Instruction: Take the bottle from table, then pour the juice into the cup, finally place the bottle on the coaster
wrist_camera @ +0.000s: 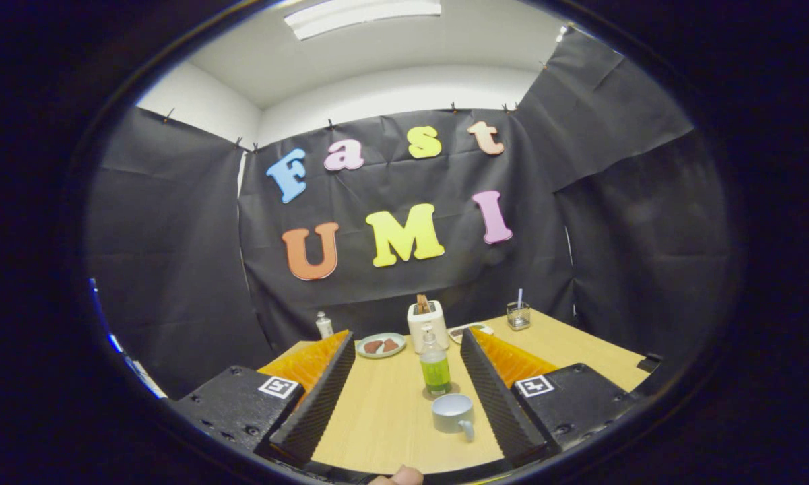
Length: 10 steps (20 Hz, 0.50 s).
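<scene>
The bottle (435,364) stands upright on a dark coaster (438,391), ahead of the fingers (323,387) and closer to the right one, its long axis vertical. The fingers are spread wide, empty, with the cup (452,413) between them, nearer than the bottle. Beyond, toward the wooden worktop's (579,353) far edge, stand a toaster (426,325) and plate (380,345).

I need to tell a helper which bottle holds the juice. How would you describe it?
On the light wooden table, look between the open gripper fingers, in front of the white toaster. The clear juice bottle stands behind the pale grey mug; green liquid distinguishes it from the small white bottle.
</scene>
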Each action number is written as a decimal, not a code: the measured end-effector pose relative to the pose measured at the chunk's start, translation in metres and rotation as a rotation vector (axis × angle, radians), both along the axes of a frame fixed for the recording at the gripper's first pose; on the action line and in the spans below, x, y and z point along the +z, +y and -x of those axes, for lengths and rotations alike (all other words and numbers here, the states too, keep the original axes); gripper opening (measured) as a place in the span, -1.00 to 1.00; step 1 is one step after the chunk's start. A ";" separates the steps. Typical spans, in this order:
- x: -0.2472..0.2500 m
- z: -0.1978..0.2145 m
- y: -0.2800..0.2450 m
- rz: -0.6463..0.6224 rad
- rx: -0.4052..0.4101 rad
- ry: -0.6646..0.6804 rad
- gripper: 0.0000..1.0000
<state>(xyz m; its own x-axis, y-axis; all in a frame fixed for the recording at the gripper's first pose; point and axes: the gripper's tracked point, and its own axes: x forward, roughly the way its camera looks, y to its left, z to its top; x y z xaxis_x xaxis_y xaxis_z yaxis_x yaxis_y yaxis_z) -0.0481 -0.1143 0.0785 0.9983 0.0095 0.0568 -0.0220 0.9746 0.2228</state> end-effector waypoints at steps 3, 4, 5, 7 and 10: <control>-0.001 0.005 -0.002 0.035 -0.021 0.011 1.00; -0.003 0.006 -0.004 0.055 -0.036 0.022 1.00; -0.003 0.007 -0.004 0.079 -0.051 0.033 1.00; -0.001 0.011 -0.002 0.119 -0.071 0.036 1.00; 0.001 0.014 0.004 0.133 -0.061 0.021 1.00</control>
